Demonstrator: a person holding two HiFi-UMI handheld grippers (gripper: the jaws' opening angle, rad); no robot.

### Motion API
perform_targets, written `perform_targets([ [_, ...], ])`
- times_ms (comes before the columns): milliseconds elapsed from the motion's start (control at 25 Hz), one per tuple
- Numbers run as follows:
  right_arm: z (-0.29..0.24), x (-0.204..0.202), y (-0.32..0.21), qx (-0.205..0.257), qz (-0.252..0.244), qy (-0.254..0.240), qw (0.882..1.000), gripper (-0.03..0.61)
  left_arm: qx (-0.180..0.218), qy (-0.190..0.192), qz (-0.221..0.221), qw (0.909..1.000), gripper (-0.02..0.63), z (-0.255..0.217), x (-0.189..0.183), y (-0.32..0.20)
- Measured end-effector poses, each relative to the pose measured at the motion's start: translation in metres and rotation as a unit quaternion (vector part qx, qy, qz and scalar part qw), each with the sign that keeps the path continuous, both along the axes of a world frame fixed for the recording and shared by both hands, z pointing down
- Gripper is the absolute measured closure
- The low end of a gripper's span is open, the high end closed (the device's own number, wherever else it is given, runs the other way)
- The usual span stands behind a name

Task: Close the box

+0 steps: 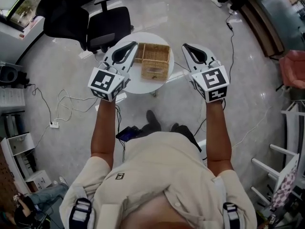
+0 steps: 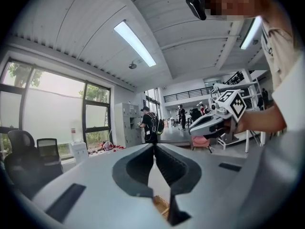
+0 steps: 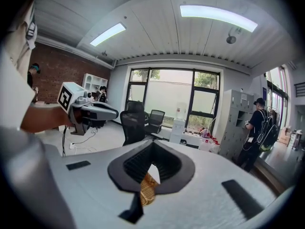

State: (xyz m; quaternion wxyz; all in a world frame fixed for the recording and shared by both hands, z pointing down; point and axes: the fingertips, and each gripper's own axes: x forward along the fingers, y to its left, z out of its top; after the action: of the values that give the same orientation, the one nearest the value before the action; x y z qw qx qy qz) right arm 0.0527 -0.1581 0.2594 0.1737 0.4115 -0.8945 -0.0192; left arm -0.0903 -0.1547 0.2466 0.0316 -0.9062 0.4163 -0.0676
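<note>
Only the Box Was Open

Only the box stood open, and both claws were shut. The woven box (image 1: 155, 71) sat in the middle of a small round white table (image 1: 143, 88). Its lid (image 1: 155, 53) was tipped back and lay flat on the far side, touching the box along one edge. You could see down into the box.

The left claw (image 1: 134, 45) hung over the left part of the table, just beside the lid. Its two jaws were pressed together at the tips, with nothing between them. Through the little gap behind the tips, its own camera saw a bit of the woven box and the white table.

The right claw (image 1: 185, 46) hung by the right edge of the table, near the box but apart from it. Its jaws were together too, and they held nothing. A bit of the woven box showed under them.

Neither claw touched the box or the lid. A person held one claw in each hand, arms stretched out in front. A black chair (image 1: 108, 25) stood on the grey floor (image 1: 190, 13) past the table. White wires (image 1: 71, 101) lay on the floor at the left.
</note>
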Motion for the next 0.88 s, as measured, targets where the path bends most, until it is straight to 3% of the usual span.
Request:
perform_targets([
  [200, 0.027, -0.013, -0.019, -0.019, 0.022, -0.004, 1.0, 0.584, -0.002, 0.005, 0.013, 0.9999, 0.597, 0.03, -0.024, -0.029],
  [560, 0.09, -0.023, -0.039, -0.07, 0.03, -0.003, 0.997, 0.584, -0.066, 0.011, 0.009, 0.9977, 0.597, 0.087, -0.044, -0.045],
  [880, 0.169, -0.019, -0.055, -0.127, 0.026, -0.011, 0.992, 0.583, -0.126, 0.007, -0.001, 0.9921, 0.597, 0.172, -0.056, -0.054],
])
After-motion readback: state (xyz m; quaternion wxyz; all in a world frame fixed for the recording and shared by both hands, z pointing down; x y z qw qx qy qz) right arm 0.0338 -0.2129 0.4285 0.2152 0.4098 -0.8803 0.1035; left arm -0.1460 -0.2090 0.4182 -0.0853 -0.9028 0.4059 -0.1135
